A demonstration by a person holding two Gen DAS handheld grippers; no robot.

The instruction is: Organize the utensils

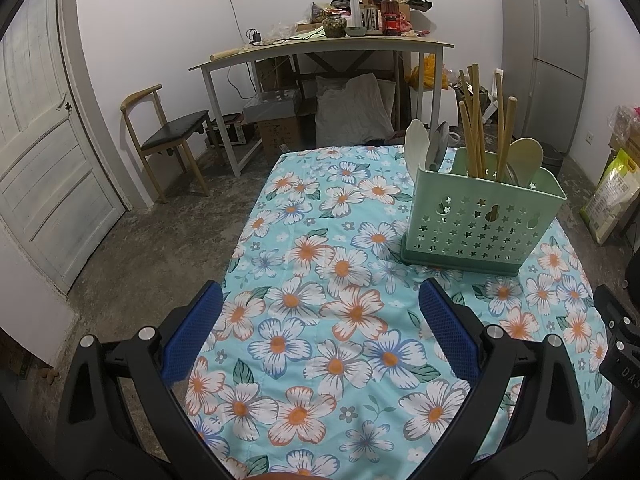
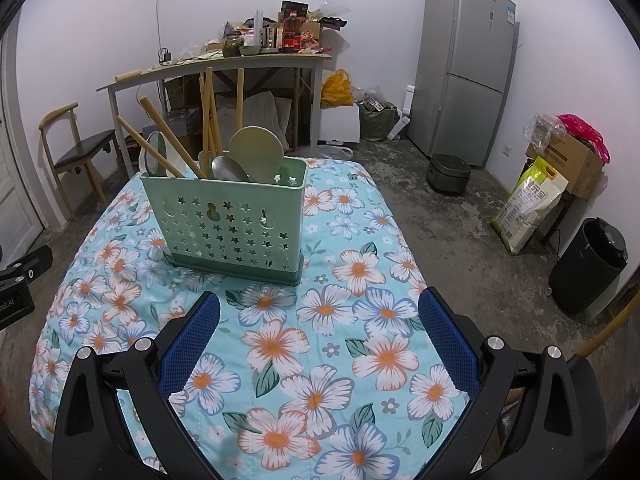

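Both the left claw (image 1: 320, 332) and right claw (image 2: 319, 332) hover spread and empty over the flowered counter (image 2: 320, 360), the green utensil holder (image 2: 228, 224) standing ahead already filled with chopsticks (image 2: 210, 120) and spoons (image 2: 256, 152), so sorting looks finished and nothing loose remains to grasp.

Dim, even indoor light; soft shadows, strong fisheye warp, dark corners.

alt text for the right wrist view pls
A pale green perforated plastic utensil caddy stands on a table covered by a blue floral tablecloth, holding wooden chopsticks, a round wooden spatula and a metal spoon. The open right hand-held gripper hovers empty in front of it.
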